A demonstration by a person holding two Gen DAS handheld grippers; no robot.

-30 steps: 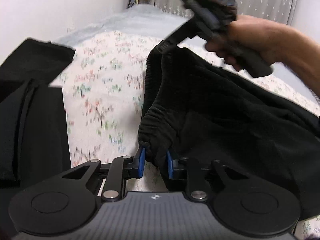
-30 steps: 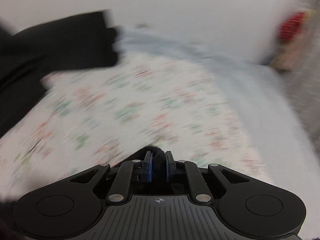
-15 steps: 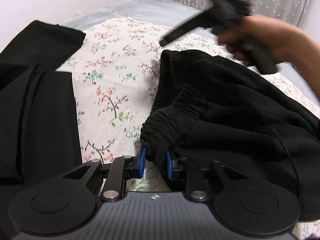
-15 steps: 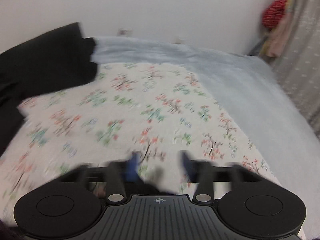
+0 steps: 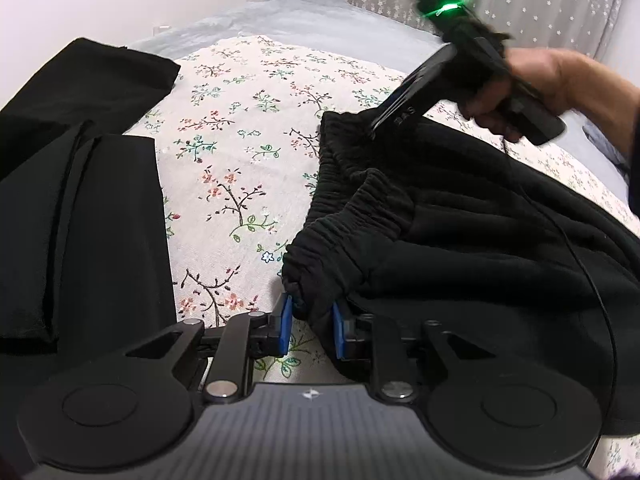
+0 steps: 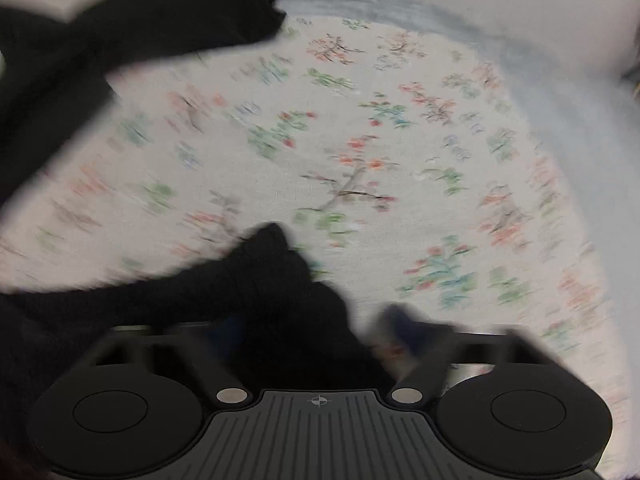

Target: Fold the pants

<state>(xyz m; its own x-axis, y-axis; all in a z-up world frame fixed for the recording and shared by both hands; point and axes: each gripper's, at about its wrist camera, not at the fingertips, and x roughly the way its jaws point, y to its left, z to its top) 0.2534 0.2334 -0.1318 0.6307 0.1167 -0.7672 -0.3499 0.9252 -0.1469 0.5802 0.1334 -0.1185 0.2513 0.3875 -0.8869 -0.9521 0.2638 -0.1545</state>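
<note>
Since a second ago the right gripper [image 5: 376, 130] has let go of the waistband [image 5: 340, 200], swung away and come back down to its far end, while the pants [image 5: 480, 220] have sunk from a lifted drape onto the quilt [image 5: 240, 120]. At the left lie folded clothes [image 5: 80, 220], dark and flat, seemingly finished. Next, the left gripper [image 5: 310, 330] stays clamped on the near corner of the waistband, cloth bunched between its blue pads [image 5: 285, 324]. Further right, the right gripper's view is blurred, yet its fingers stand wide apart with black cloth between them, not pinched. The pants are spread across the quilt's right side, waistband rumpled. Folding looks barely begun: they seem only laid out, and every fold remains.
</note>
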